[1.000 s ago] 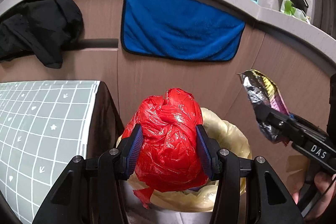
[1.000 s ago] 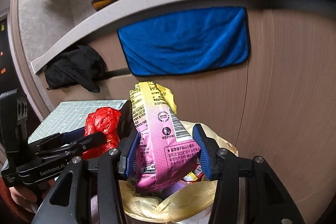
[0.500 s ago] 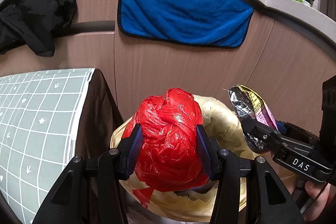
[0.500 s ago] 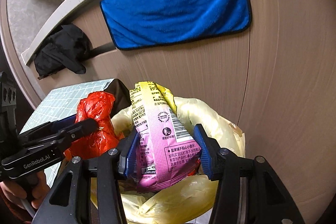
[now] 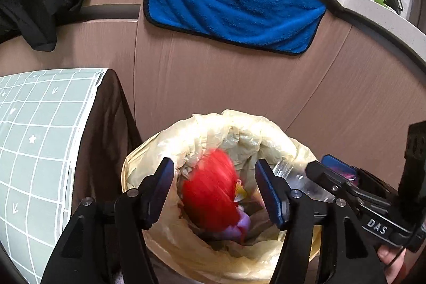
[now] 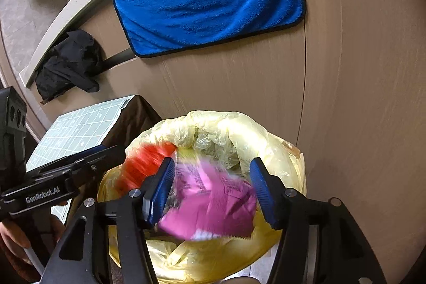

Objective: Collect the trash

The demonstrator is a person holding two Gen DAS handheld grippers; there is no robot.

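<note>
I have both tools over the trash bin (image 5: 202, 129), which sits low in the centre of each view with its pale yellow liner folded over the rim. The jaws of the left hand-held gripper (image 5: 214, 189) are opening, and the red plastic bag (image 5: 210, 190) is between them but no longer pressed; it looks blurred, so I judge it is falling into the bin. The jaws of the right hand-held gripper (image 6: 211, 186) are opening too, and the pink snack wrapper (image 6: 213, 204) is loose between the blue pads, also blurred, above the liner. In the right wrist view the red bag appears at the left part of the rim, just beside the left tool. The risk I see is there: if the bag catches on the folded liner or on a pad, it may hang on the edge or slide outside, towards the worktop with the green grid mat (image 5: 34, 140) at the left of the frame. The light wrapper can also stick to a pad, or be pushed out when the tools are so near to each other.
</note>
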